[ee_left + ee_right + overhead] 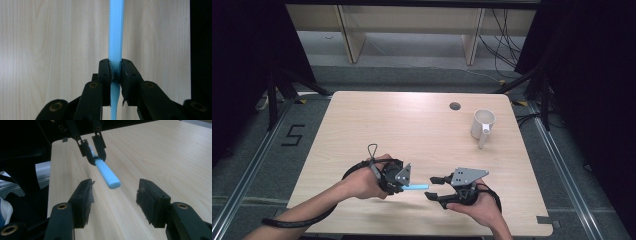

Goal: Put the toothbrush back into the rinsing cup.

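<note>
Wooden table (pixel 422 125) as the landmark, largest thing in sight, pale and bare over most of its top. White mug (pixel 482 125) upright toward the table's far right corner, well apart from both hands, handle turned toward the near edge. Small dark grommet hole (pixel 455 106) close to the table's far edge, left of the mug.

Above the table's near half, left gripper (pixel 404 186) clamped on a light blue handle (pixel 417 187), seemingly a toothbrush's, though the working end was hidden. Seen along the left gripper's jaws, handle (pixel 116 37) pinched tight between both pads and running straight out ahead over the wood, a thinner neck trailing back below the pads. Handle held clear of the table top, free rounded end (pixel 113 183) pointing toward the table's right side.

Right gripper (pixel 432 187) just beyond that free end, jaws spread wide apart, nothing between the pads, tip ahead of them and not yet inside.

Judged progress: pick-up done, handle lifted and presented. Left to do: closing the right jaws on the free end, releasing the left grip, perhaps delivery to the mug.
</note>
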`<control>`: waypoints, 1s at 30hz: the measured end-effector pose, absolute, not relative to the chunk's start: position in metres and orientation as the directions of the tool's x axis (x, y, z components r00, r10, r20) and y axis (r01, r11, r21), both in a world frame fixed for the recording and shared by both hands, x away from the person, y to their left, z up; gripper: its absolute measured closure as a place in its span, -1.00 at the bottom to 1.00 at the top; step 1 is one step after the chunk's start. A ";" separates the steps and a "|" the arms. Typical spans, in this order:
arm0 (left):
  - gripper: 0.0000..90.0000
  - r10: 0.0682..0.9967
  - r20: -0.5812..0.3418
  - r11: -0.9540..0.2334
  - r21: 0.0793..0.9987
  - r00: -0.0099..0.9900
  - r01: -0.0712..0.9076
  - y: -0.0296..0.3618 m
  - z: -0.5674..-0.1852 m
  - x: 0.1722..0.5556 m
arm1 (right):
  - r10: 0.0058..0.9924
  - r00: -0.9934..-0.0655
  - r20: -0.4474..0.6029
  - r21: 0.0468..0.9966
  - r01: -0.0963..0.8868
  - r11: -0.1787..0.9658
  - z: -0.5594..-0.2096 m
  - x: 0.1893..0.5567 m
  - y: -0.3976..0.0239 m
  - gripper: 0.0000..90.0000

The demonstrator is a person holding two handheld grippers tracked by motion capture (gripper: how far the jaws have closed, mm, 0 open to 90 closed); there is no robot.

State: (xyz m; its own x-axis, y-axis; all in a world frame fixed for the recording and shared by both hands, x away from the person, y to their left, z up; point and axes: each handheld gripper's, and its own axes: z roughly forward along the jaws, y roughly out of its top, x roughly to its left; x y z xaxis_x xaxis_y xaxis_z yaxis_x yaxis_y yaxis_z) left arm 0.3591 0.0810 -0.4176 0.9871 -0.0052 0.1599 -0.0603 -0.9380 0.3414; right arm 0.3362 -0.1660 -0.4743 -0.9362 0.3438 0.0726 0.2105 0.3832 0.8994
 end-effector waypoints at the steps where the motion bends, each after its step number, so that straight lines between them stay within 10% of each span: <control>1: 0.75 -0.007 0.157 -0.939 0.339 0.988 -0.060 0.081 -0.417 0.359 | 0.344 -0.937 0.065 0.905 0.200 0.375 -0.475 0.337 -0.165 0.04; 30: 0.74 -0.055 0.162 -0.934 0.342 0.985 -0.109 0.066 -0.409 0.349 | 0.224 -0.971 0.079 0.904 0.165 0.395 -0.477 0.341 -0.151 0.40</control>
State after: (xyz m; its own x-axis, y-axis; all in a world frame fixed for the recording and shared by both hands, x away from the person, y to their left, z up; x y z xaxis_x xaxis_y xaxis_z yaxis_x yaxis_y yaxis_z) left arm 0.3491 0.0665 -0.4091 0.9852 -0.0551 0.1624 -0.1086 -0.9335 0.3416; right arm 0.3406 -0.1513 -0.4772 -0.9712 0.2244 0.0794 0.1652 0.3953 0.9036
